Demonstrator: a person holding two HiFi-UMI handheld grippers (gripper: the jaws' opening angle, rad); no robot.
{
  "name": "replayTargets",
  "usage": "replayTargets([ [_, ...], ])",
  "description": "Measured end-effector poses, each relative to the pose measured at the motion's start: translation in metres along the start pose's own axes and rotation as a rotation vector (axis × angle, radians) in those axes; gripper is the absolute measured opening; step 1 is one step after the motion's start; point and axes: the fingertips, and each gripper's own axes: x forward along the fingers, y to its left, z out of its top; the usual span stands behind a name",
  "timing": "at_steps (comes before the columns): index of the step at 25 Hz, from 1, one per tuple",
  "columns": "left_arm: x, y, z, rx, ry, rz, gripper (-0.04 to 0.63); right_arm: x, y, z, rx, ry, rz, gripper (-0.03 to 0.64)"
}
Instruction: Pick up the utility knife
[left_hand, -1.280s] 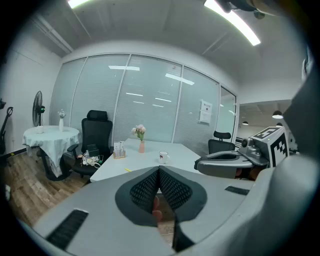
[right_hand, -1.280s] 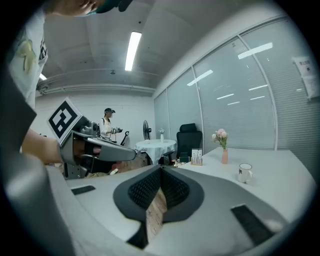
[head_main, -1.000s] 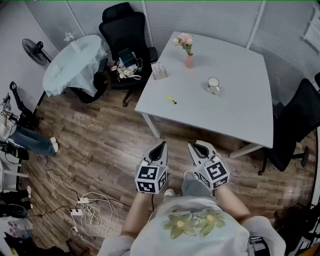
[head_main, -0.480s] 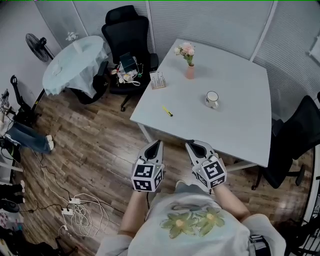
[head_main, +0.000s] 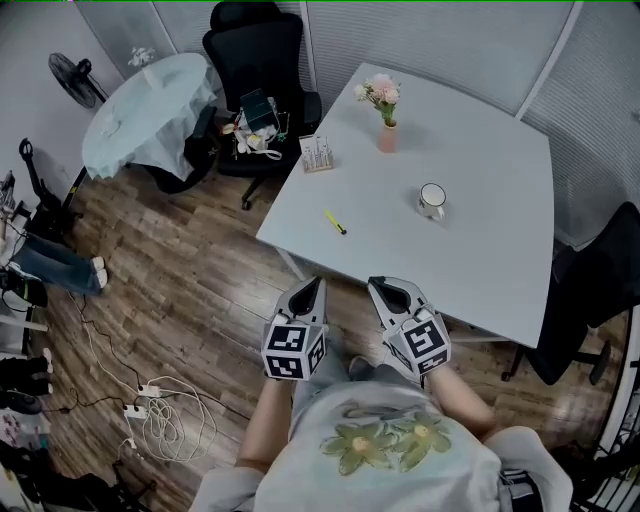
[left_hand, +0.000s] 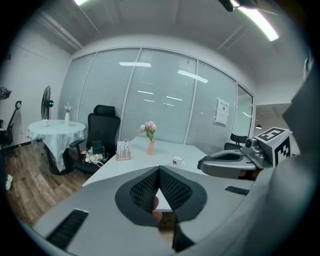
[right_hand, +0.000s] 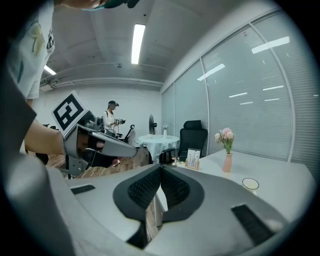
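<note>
**Both jaws shut, knife still out of reach: watch the approach**

The utility knife (head_main: 335, 222) lies flat on the white desk (head_main: 470, 150), a slim yellow sliver close to the desk's edge on the left of the head view, well apart from the mug (head_main: 432, 200) and the vase (head_main: 386, 131). Nothing touches it.

The left hand-held gripper (head_main: 313, 287) and the right hand-held gripper (head_main: 380, 287) hover side by side over the wooden floor (head_main: 190, 290), short of the desk. On each, the jaws are closed tip to tip with nothing between them.

Risks as we judge them:
- Arriving with the jaws shut would only nudge the knife. They must open before the reach.
- The knife is thin and lies flat, so pads closing from above may skid off it or scrape the desk.
- A sideways push could send it over the nearby edge to the floor.
- We cannot tell whether the blade is out; it is too small. A grip on that end would be unsafe.
- The two grippers sit close together and could knock one another.
</note>
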Motion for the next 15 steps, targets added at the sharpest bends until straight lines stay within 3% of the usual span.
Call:
replayTargets([
  [6, 0.052, 0.023, 0.015, 0.036, 0.025, -0.068, 0.005, 0.045, -0.029, 0.003, 0.032, -0.005, -0.032, 0.006],
  [15, 0.126, 0.093, 0.061, 0.073, 0.05, -0.125, 0.005, 0.131, -0.074, 0.028, 0.066, 0.004, -0.075, 0.006],
])
